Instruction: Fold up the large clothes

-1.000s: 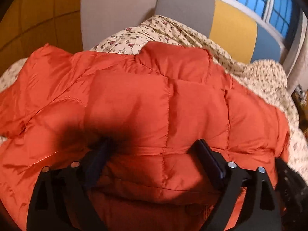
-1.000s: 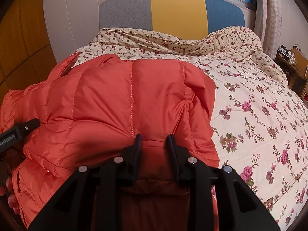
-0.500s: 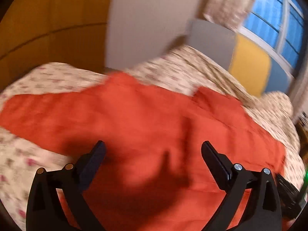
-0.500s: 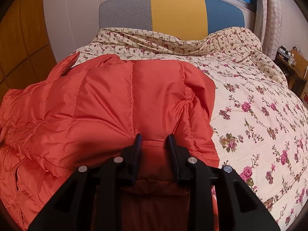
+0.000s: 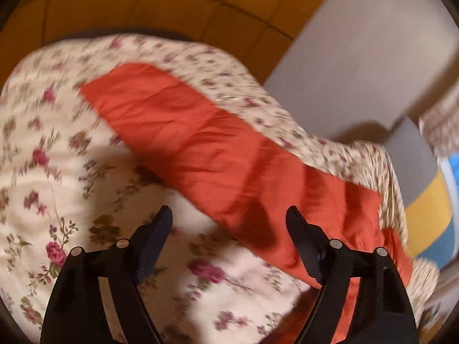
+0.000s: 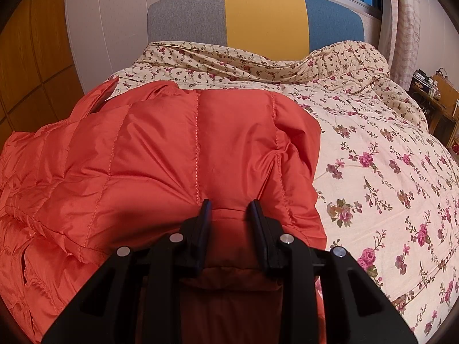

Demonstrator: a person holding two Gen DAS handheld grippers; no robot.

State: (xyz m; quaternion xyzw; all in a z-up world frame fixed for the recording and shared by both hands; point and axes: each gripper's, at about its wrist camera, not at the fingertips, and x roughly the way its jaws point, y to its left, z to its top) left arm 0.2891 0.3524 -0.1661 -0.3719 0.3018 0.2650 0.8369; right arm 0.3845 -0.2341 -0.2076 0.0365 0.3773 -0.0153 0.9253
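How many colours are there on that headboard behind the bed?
3. On the headboard, seen from the right wrist camera, a grey panel is on the left, a yellow panel in the middle and a blue panel on the right. The bedding hides its lower edge.

Bed with floral quilt [image 6: 373, 172], orange puffer jacket [image 6: 160, 149] on its left side, apparently folded

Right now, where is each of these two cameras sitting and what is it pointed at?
Left wrist: rides the left hand-held gripper, looking down at a stretched-out jacket sleeve; black fingers closing, nothing between them.
Right wrist: rides the right hand-held gripper, facing the headboard, fingers pinching the jacket.
Shared: orange jacket, floral bedspread.
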